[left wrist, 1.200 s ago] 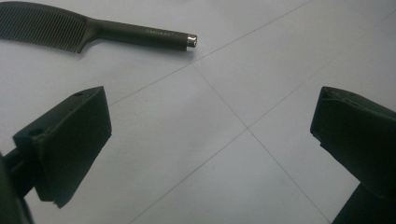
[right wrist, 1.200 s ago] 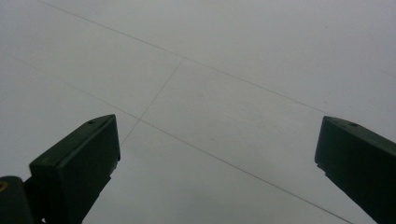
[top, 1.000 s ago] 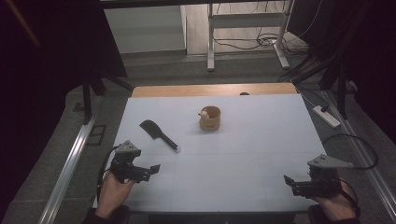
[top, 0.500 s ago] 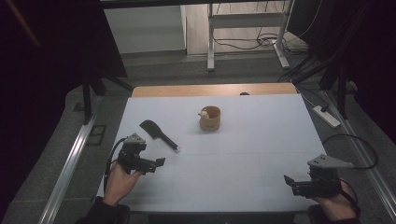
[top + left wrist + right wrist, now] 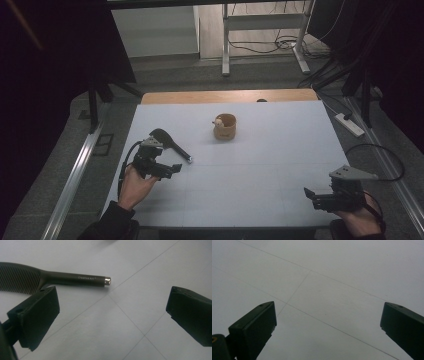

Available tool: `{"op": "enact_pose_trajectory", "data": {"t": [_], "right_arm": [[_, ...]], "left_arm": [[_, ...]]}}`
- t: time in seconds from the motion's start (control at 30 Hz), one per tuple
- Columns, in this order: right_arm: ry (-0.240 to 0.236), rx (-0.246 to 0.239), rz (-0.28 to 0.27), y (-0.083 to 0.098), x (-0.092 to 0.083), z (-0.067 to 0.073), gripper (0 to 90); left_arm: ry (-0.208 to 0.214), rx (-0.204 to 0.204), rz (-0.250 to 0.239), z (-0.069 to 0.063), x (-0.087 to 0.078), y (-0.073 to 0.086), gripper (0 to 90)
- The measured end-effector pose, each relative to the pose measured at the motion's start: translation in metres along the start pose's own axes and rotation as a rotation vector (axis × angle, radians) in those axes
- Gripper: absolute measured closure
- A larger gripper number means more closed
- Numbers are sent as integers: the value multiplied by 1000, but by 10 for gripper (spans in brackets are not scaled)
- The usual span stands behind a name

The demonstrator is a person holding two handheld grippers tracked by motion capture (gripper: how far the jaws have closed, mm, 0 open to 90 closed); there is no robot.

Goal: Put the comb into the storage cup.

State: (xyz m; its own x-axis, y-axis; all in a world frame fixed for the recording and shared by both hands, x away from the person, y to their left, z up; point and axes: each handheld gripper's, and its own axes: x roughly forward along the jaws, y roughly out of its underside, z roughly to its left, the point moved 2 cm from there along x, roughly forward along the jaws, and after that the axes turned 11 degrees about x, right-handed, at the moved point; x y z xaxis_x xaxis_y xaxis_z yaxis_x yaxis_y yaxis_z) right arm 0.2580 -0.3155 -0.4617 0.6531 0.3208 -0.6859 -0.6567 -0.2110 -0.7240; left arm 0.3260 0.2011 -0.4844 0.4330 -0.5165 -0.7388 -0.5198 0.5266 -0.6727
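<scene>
1. Comb (image 5: 170,143): black, lying flat on the left part of the white table (image 5: 260,165). Its toothed head points toward the far left and its handle runs toward the near right, ending in a small silver cap.
2. In the left gripper view the comb (image 5: 57,277) sits just past the jaws. You can see fine teeth at the left and small pale lettering on the handle, though I can't read it reliably.
3. The left gripper (image 5: 172,169) is right by the comb, on its near side, held in the person's left hand (image 5: 134,181). The jaws are spread wide with nothing between them, just bare table. From the gripper's own camera (image 5: 112,320) the left jaw sits just below the comb's teeth, not touching as far as I can tell.
4. The right gripper (image 5: 310,194) is way off at the near right corner of the table, well apart from everything. Its jaws are wide apart too (image 5: 327,330), nothing held, only the table with its thin grid lines under them.
5. A small tan cup (image 5: 225,126) stands upright near the middle of the table, toward the far side, with something small and pale at its rim. It's well apart from the comb and both grippers.
6. A cable (image 5: 375,155) loops from the right gripper off the table's right edge.
</scene>
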Motion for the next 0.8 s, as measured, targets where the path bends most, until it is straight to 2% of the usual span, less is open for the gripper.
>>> {"op": "enact_pose_trajectory", "data": {"t": [0.8], "right_arm": [[-3, -1, 4, 0, 1, 0, 9]], "left_arm": [[13, 21, 28, 16, 24, -26, 0]]}}
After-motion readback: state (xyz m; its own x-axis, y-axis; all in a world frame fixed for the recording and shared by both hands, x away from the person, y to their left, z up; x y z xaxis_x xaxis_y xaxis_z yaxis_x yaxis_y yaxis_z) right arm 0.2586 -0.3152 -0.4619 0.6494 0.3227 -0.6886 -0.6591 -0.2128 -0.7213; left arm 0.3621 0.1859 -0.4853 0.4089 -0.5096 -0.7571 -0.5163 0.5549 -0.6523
